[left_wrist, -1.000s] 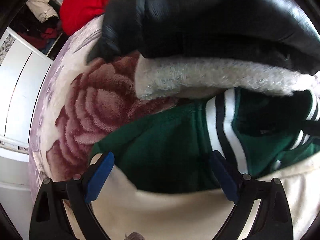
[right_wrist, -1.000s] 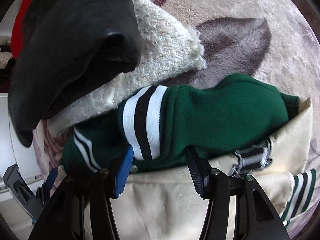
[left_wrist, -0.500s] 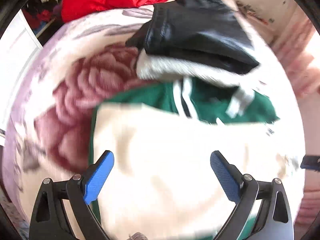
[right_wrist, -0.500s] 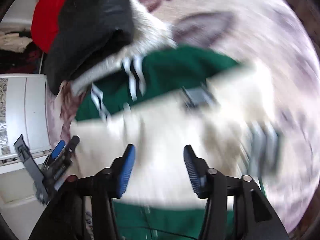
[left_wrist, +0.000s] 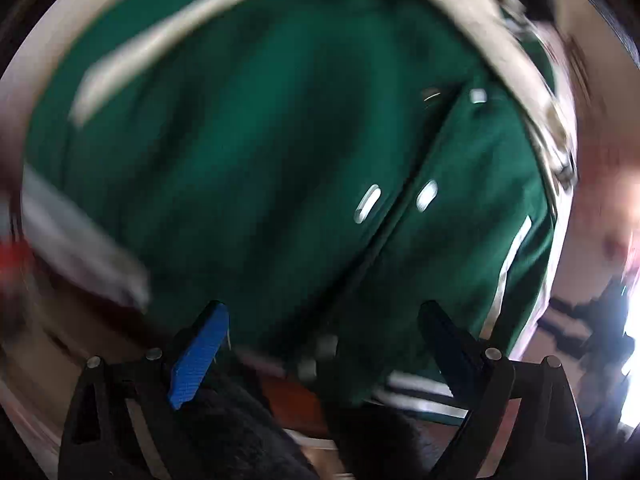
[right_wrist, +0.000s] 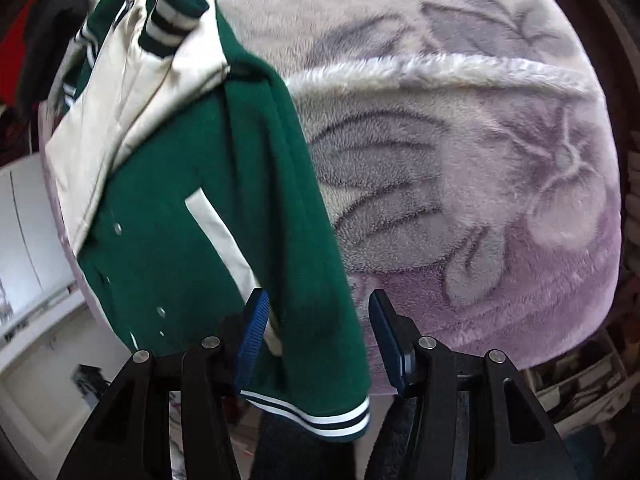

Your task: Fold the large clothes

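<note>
A green varsity jacket (right_wrist: pixel 208 184) with cream sleeves and striped cuffs and hem lies on a plush floral blanket (right_wrist: pixel 460 184). In the right wrist view its striped hem (right_wrist: pixel 320 412) hangs over the near edge of the bed, between the open jaws of my right gripper (right_wrist: pixel 316 332), which holds nothing. In the left wrist view the picture is blurred: the jacket's green front (left_wrist: pixel 260 140) with its snap buttons fills the view. My left gripper (left_wrist: pixel 320 344) is open wide above the hem and holds nothing.
A black garment (right_wrist: pixel 52 28) and a red one (right_wrist: pixel 16 44) lie at the far left end of the bed. White cupboards (right_wrist: pixel 24 240) stand to the left. Cluttered shelves (right_wrist: pixel 580 392) show beyond the bed's right edge.
Both grippers have pulled back from the jacket's collar end to its hem end near the bed's edge. The left view swung fast and is now blurred. Both stayed open.
</note>
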